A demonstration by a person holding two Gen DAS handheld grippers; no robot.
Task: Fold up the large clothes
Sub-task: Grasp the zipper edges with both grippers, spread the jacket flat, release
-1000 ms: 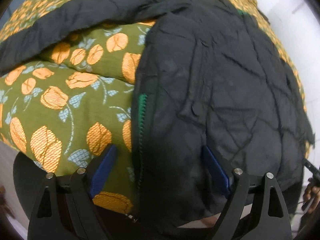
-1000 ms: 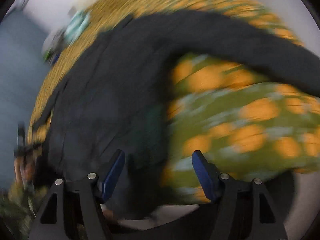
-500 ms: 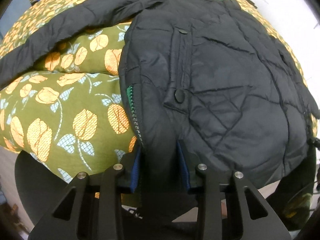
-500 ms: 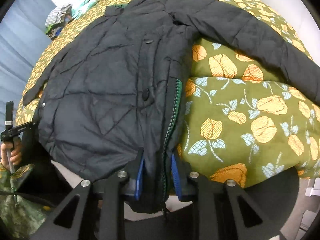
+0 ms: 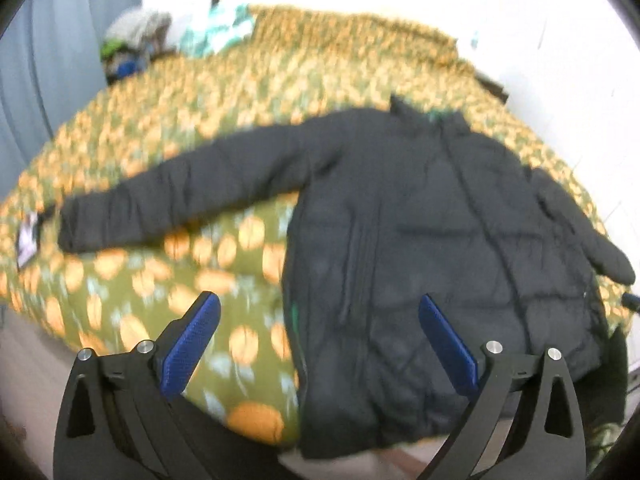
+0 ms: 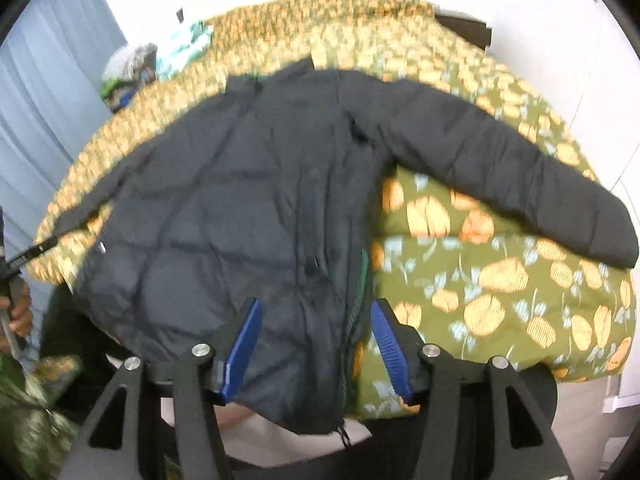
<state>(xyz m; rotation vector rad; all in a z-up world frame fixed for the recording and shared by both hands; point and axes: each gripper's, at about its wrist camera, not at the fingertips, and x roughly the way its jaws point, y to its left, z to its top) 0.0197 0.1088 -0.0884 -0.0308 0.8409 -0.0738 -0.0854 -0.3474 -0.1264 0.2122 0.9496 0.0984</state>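
A black quilted jacket (image 5: pixel 420 220) lies face up on the bed, its front closed and a green zipper edge showing near the hem. One sleeve (image 5: pixel 180 196) stretches out to the left in the left wrist view. In the right wrist view the same jacket (image 6: pixel 240 208) has that sleeve (image 6: pixel 500 168) reaching right. My left gripper (image 5: pixel 320 316) hovers above the hem with its jaws opening wide and nothing between them. My right gripper (image 6: pixel 316 324) hangs over the hem by the zipper. Its jaws are opening and the blue pads stand clear of the cloth.
The bedspread (image 6: pixel 500 280) is olive green with orange flowers. A pile of clothes (image 5: pixel 136 40) sits at the far left of the bed beside a blue curtain (image 6: pixel 40 100). A hand (image 6: pixel 18 312) on a black handle shows at the left edge. White wall lies behind.
Half a second ago both grippers were shut on the jacket's lower hem. Both have let go, opened and risen back, so the whole jacket now shows.
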